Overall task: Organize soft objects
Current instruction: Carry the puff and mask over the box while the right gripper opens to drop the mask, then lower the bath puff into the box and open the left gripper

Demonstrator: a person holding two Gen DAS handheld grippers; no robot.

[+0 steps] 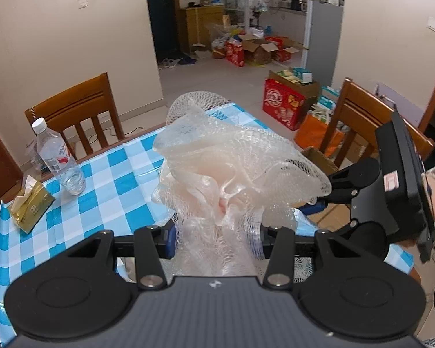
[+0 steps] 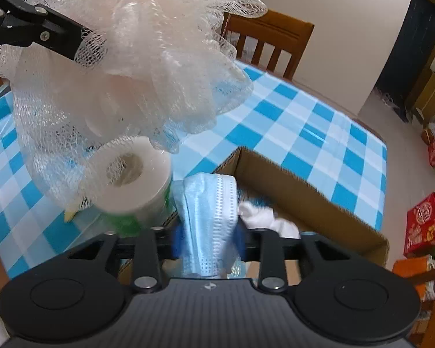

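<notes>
Right wrist | face mask hangs lengthwise, upright | over cardboard box

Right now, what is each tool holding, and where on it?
Left tool: pinches the mesh bath pouf at its lower gathered part. Right tool: blue face mask hangs between its pads; a firm grip cannot be told.
</notes>
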